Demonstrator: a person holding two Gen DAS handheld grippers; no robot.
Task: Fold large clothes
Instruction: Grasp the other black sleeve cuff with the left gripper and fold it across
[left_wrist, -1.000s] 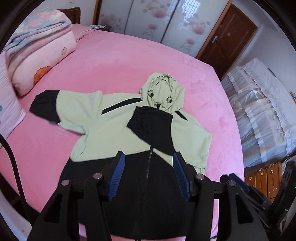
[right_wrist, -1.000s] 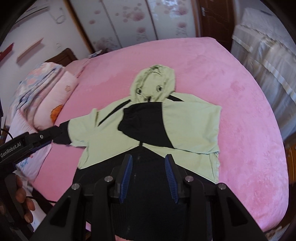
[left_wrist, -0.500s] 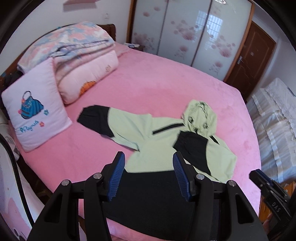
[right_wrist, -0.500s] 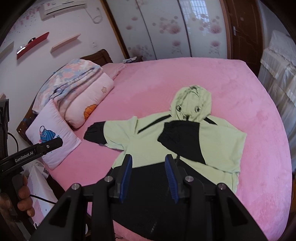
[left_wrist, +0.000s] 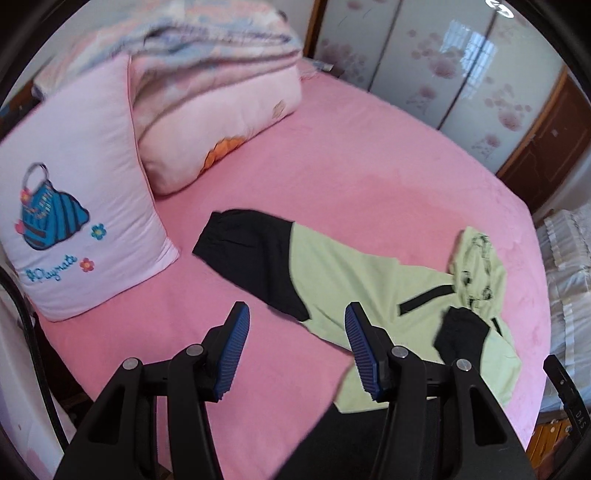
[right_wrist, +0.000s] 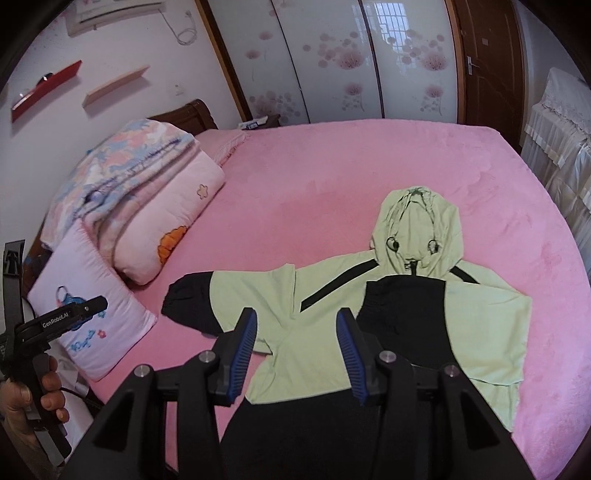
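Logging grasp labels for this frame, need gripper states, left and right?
Left gripper: open, holding nothing, above the bed.
Right gripper: open, holding nothing, above the hoodie.

Pale-green-and-black hooded jacket on plain pink bedspread

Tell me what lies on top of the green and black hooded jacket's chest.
One black-cuffed sleeve is folded across the light green and black hooded jacket, covering the upper zip. What lies under that sleeve cannot be seen.

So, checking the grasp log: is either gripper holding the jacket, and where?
Nothing is held: left gripper and right gripper are both open above the jacket.
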